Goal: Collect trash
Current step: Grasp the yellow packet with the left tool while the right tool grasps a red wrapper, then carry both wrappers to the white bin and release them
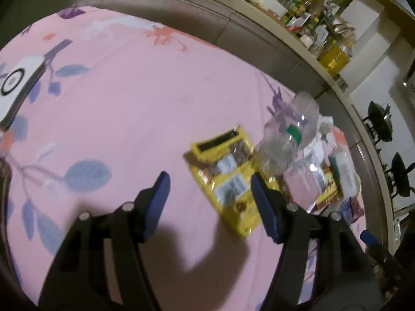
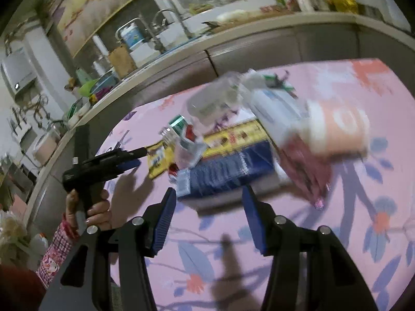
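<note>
A heap of trash lies on the pink flowered tablecloth (image 1: 124,98). It holds a yellow snack packet (image 1: 223,178), a clear plastic bottle (image 1: 288,134) with a green label, and mixed wrappers (image 1: 319,176). My left gripper (image 1: 211,185) hovers open just short of the yellow packet, with nothing between its blue pads. In the right wrist view the heap shows a blue packet (image 2: 228,168), a clear bottle (image 2: 215,98), a peach cup (image 2: 339,129) and a red wrapper (image 2: 308,171). My right gripper (image 2: 208,199) stands open in front of the blue packet, holding nothing. A hand carries the left gripper (image 2: 129,159) at the heap's left.
A white device with black rings (image 1: 18,83) sits at the cloth's left edge. Behind the table runs a grey counter front (image 2: 259,49) topped with a sink, jars and bottles. Black stove burners (image 1: 378,121) are at far right. A patterned sleeve (image 2: 59,243) is low on the left.
</note>
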The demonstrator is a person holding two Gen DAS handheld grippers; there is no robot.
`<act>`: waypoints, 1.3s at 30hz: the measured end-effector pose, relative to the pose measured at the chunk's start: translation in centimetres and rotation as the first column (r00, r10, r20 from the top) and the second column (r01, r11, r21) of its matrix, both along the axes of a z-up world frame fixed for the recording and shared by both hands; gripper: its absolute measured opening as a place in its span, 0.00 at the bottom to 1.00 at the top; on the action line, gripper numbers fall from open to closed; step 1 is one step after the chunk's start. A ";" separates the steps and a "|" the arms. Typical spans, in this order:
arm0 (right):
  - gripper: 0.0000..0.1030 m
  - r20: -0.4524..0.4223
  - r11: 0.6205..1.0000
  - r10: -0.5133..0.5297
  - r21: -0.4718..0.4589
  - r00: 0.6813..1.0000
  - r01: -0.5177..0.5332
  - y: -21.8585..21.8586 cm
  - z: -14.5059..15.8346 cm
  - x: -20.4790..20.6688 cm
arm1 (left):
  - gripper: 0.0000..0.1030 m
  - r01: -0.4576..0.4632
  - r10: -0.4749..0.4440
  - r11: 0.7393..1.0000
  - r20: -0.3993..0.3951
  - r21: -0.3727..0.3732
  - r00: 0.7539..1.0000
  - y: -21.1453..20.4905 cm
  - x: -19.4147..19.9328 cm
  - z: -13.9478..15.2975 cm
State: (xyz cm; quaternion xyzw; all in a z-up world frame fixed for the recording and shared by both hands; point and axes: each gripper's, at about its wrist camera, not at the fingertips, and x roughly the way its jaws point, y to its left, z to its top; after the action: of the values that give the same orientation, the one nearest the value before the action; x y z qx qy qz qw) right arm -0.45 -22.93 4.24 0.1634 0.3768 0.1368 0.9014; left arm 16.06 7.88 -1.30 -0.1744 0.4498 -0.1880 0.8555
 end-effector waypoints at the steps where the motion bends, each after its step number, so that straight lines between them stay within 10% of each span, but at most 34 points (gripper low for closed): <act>1: 0.49 0.004 1.000 0.010 -0.014 1.000 -0.010 0.4 0.3 0.6 | 0.60 0.006 -0.006 1.000 0.005 0.000 1.000 -0.2 0.4 0.0; 6: 0.49 0.029 0.990 0.076 -0.119 0.997 -0.072 3.8 1.5 4.5 | 0.57 0.037 -0.036 0.999 0.021 -0.026 0.999 -1.2 2.3 0.1; 10: 0.49 -0.002 0.974 0.124 -0.190 0.992 -0.122 5.8 0.8 7.9 | 0.03 0.075 -0.078 0.994 -0.040 -0.074 0.996 -1.8 3.2 -1.2; 16: 0.47 -0.097 0.924 0.197 -0.313 0.976 -0.218 9.1 -2.0 12.2 | 0.00 0.055 -0.055 0.992 -0.002 -0.115 0.998 -0.7 1.7 -1.2; 22: 0.10 -0.125 0.894 0.261 -0.343 0.957 -0.289 11.2 -3.1 11.8 | 0.00 0.037 -0.028 0.984 0.052 -0.174 0.998 1.8 -1.8 0.7; 39: 0.08 0.179 0.996 -0.008 -0.089 0.984 0.025 0.5 3.9 2.0 | 0.00 0.208 -0.156 0.968 0.315 -0.138 0.936 -3.6 -8.2 13.3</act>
State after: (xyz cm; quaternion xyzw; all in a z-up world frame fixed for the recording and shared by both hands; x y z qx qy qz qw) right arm 1.50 -22.39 8.15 0.1124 0.2989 0.1261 0.9392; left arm 7.84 4.31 12.04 -0.1731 0.3103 -0.3287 0.8750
